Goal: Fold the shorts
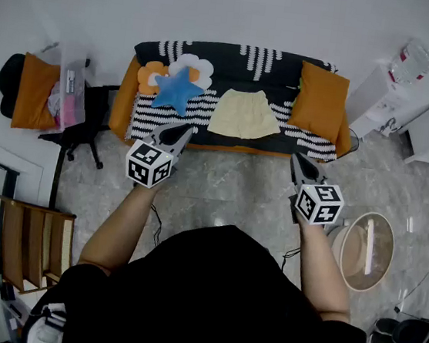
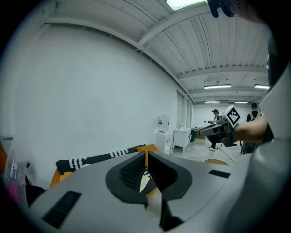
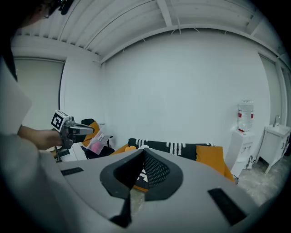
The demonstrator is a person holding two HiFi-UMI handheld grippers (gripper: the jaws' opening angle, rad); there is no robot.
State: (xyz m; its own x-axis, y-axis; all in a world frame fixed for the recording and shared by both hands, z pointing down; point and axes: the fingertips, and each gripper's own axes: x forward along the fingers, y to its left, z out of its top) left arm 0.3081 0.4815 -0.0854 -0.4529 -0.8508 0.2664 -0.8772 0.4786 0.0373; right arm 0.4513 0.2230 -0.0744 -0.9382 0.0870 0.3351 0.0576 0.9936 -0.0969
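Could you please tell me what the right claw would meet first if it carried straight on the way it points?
Probably the striped throw on the front of the sofa, right of the shorts, near the orange cushion. The shut right claw points slightly down at it; depth is uncertain.

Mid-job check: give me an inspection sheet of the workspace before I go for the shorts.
Surface: sofa with a black-and-white striped cover.
Job's things: shorts lie flat and unfolded mid-seat.
Clutter: star pillow and flower cushions at the seat's left; orange cushion at its right.
Grippers: left gripper and right gripper both shut, empty, held over the floor short of the sofa.
Cables: thin cable on the floor by the person.
Surroundings: office chair left of the sofa; water dispenser and round table on the right.
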